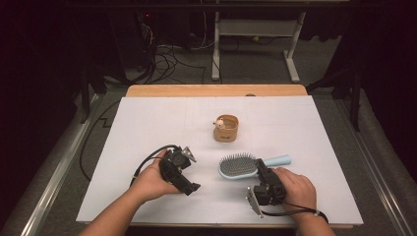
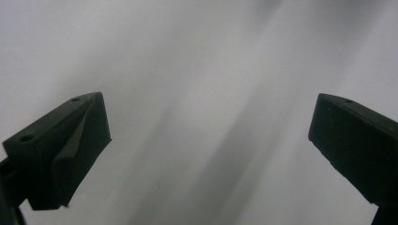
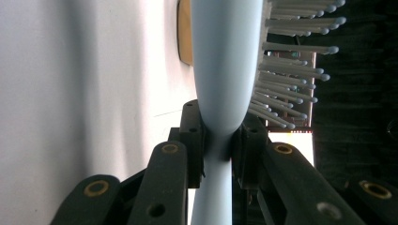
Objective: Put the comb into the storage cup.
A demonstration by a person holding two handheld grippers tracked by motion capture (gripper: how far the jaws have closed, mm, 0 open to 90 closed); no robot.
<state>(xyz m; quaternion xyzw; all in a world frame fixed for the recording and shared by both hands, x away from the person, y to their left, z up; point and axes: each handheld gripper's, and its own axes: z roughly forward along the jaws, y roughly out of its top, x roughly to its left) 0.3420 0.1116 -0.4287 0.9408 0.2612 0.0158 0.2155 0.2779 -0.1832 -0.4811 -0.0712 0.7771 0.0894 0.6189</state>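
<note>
A light-blue hairbrush (image 1: 238, 166) lies on the white table (image 1: 147, 123) with its bristles up and its handle pointing right. My right gripper (image 1: 261, 171) is shut on it, jaws pinching the narrow neck between head and handle. In the right gripper view the hairbrush (image 3: 225, 61) runs straight up from the right gripper (image 3: 218, 133), bristles to the right. My left gripper (image 1: 185, 178) is held low over the table to the left of the brush. In the left gripper view the left gripper (image 2: 209, 140) stands wide open over bare white surface, nothing between its jaws.
A small round wooden cup (image 1: 225, 130) with a little pale figure inside stands behind the brush, near the table's middle. A wooden board edge (image 1: 216, 90) runs along the far side. Cables and a desk frame (image 1: 255, 44) lie on the floor beyond.
</note>
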